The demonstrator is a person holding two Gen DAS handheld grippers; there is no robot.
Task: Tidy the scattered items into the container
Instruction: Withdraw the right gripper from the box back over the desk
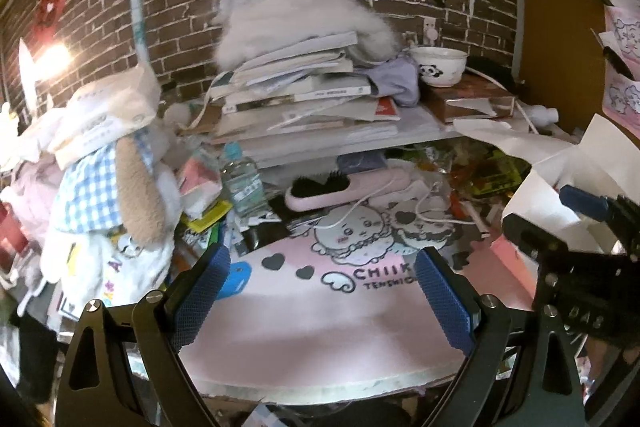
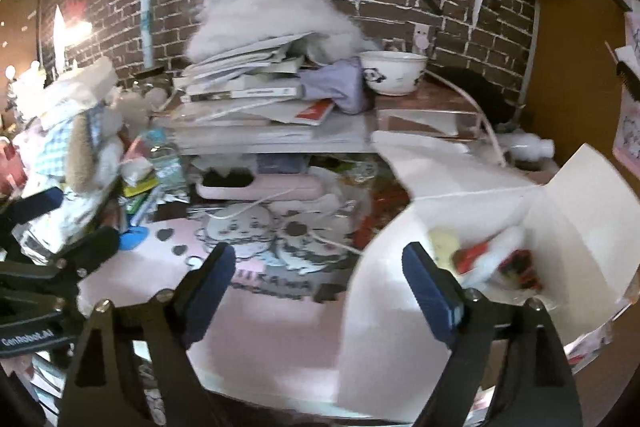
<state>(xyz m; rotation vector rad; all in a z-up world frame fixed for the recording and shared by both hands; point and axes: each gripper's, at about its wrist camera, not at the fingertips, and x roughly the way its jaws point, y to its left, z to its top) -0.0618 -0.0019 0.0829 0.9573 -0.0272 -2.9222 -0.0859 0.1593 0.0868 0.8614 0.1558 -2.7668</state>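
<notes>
We find the container, a white cardboard box (image 2: 460,227) with its flaps standing open, at the right side of the desk on the pink mat (image 2: 260,339); inside it we can make out a pale yellow lump, something red and something white, though blur keeps us from naming them. Our right gripper (image 2: 320,291) hangs over the mat just beside the box's near wall, its blue-padded jaws spread wide with nothing between them. Our left gripper (image 1: 320,295) is likewise spread and empty, hovering over the bare front of the mat, which carries a cartoon print and two dark hearts. Still scattered beyond the mat's far edge we see a pink hairbrush (image 1: 344,189) with black bristles lying on its side, a white cable (image 1: 400,215) looping across the print just in front of it, a clear plastic bottle (image 1: 242,183) to its left, and a blue tag (image 1: 240,277) on the mat's left edge. At far left stands a plush rabbit (image 1: 120,179) in blue gingham. Behind everything, a leaning stack of books (image 1: 296,87) sits against the brick wall with a white furry heap (image 1: 296,23) on top, and a panda-printed bowl (image 1: 440,65) rests on a brown box just right of the stack.
</notes>
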